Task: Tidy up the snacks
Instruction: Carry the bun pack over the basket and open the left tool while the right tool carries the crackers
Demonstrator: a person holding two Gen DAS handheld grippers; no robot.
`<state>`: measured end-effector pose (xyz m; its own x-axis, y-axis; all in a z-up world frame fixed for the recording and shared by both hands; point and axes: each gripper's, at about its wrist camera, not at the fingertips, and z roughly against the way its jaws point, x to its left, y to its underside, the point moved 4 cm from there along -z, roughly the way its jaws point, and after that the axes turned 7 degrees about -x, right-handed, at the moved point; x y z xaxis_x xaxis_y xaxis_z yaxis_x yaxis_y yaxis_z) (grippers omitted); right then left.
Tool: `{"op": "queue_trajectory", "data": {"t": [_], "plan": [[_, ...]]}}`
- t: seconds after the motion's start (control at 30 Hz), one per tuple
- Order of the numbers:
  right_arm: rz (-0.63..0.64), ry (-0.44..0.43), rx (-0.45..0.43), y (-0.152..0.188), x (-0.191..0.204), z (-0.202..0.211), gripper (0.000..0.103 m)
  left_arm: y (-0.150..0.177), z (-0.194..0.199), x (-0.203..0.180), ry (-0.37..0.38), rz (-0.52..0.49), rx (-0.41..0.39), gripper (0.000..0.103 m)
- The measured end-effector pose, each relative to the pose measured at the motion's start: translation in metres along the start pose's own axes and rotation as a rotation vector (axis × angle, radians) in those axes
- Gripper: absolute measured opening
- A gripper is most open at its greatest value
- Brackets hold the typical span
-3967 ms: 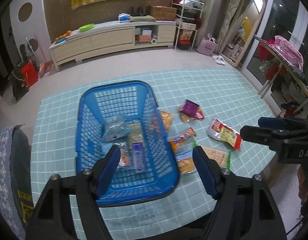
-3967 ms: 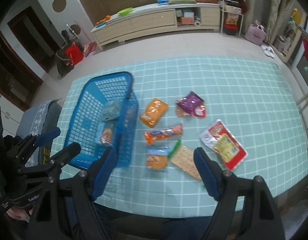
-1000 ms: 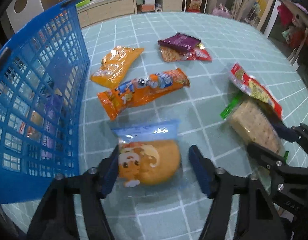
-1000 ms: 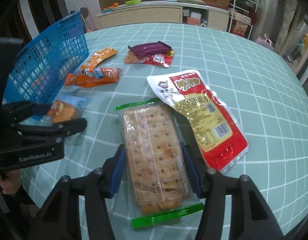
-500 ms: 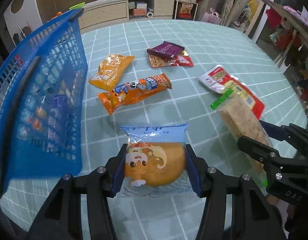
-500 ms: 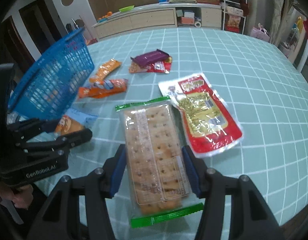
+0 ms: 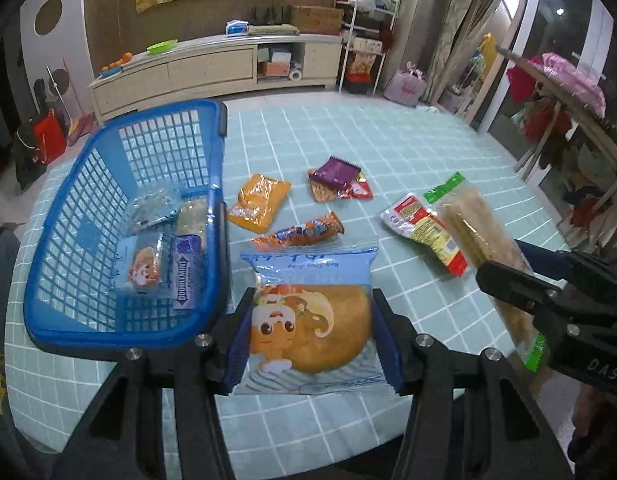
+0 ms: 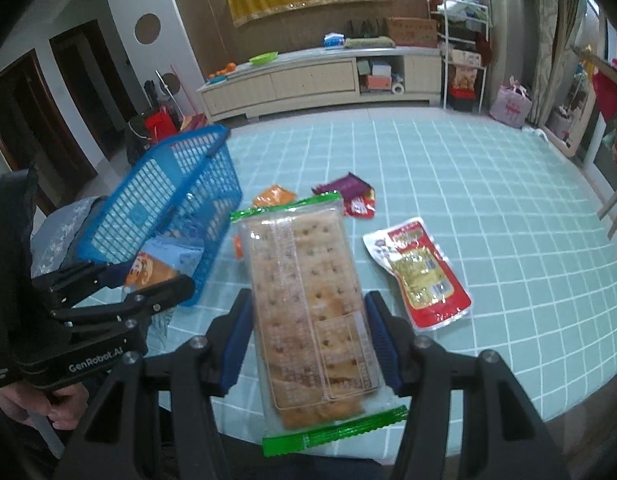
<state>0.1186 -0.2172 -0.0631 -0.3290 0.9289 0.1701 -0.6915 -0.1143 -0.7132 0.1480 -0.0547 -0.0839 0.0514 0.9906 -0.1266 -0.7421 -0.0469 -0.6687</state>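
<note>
Blue basket [image 7: 120, 216]: at nine o'clock on the checked tablecloth [image 7: 408, 152], several wrapped snacks lying inside.

Left gripper [image 7: 312, 332]: both pads clamped on the bun packet [image 7: 312, 320], held clear of the cloth just beside the basket's near corner.

Loose on the cloth toward twelve o'clock: orange bag [image 7: 258, 200], orange stick packet [image 7: 300, 234], purple packet [image 7: 334, 172] lying on a red one.

Red pouch [image 8: 420, 272]: at three o'clock, flat on the cloth.

Right gripper [image 8: 308, 340]: pads clamped on the cracker pack [image 8: 308, 300], lifted off the cloth.
</note>
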Motion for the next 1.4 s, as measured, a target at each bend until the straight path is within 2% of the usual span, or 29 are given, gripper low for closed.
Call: {"op": "queue_trajectory", "data": {"t": [0.3, 0.67, 0.93, 1.2, 1.4], "plan": [[0.004, -0.041, -0.065, -0.021, 0.039, 0.015, 0.060, -0.022, 0.043, 0.035, -0.032, -0.006, -0.076, 0.052], [0.030, -0.121, -0.077, -0.053, 0.079, -0.012, 0.060, -0.050, 0.055, 0.091, -0.120, -0.016, -0.108, 0.052], [0.031, -0.150, -0.060, -0.062, 0.105, -0.042, 0.060, -0.056, 0.029, 0.129, -0.124, 0.023, -0.050, 0.052], [0.014, -0.139, -0.020, -0.061, 0.104, -0.077, 0.060, -0.046, -0.016, 0.137, -0.122, 0.024, 0.049, 0.052], [-0.011, -0.135, 0.003, -0.058, 0.104, -0.091, 0.060, -0.031, -0.025, 0.145, -0.122, 0.045, 0.106, 0.052]]}}
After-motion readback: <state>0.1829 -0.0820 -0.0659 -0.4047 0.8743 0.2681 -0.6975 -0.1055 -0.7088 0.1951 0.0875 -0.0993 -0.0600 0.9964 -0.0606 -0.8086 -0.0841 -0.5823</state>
